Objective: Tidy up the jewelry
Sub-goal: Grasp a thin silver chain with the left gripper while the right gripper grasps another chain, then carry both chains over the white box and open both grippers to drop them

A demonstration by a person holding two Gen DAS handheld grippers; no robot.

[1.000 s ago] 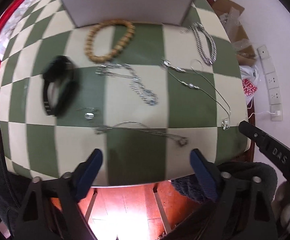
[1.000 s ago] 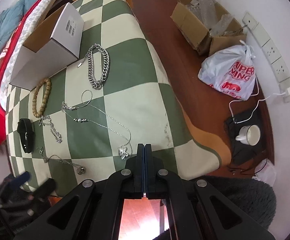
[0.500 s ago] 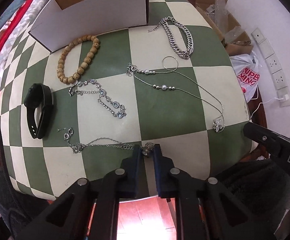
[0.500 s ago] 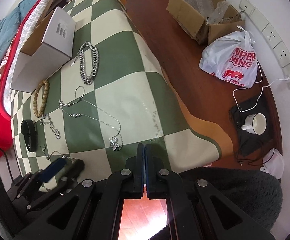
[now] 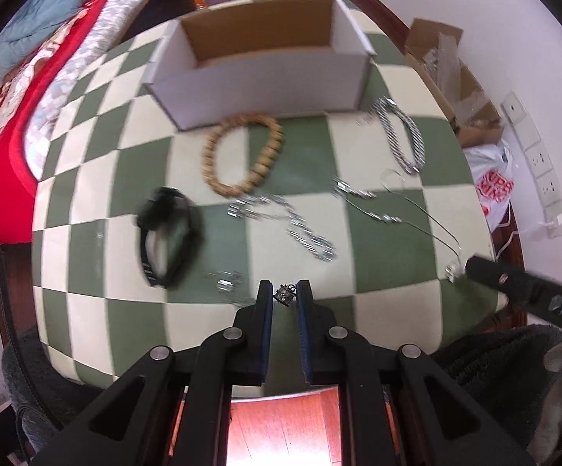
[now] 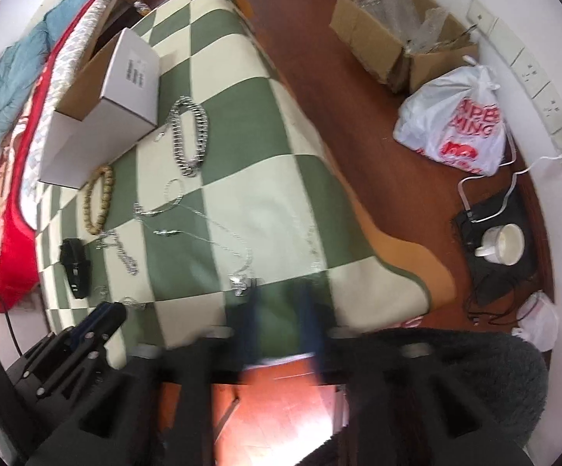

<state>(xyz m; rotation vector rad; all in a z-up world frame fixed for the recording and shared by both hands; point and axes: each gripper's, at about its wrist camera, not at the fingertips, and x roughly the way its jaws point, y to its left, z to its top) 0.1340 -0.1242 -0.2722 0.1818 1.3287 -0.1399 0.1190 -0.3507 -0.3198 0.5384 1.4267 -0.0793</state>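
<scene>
My left gripper is shut on the small pendant of a thin silver necklace whose chain trails left on the green-checked cloth. My right gripper is blurred and open, just near of the flower pendant of a long silver necklace; it also shows in the left wrist view. On the cloth lie a wooden bead bracelet, a black wristband, a crystal bracelet and a thick silver chain.
An open white cardboard box stands at the far side of the table. A red bedspread lies to the left. On the floor at right are a cardboard box, a plastic bag and a cup.
My left gripper has closed on the pendant and lifted it, pulling the view back. My right gripper has opened from shut and moved towards the flower pendant.
</scene>
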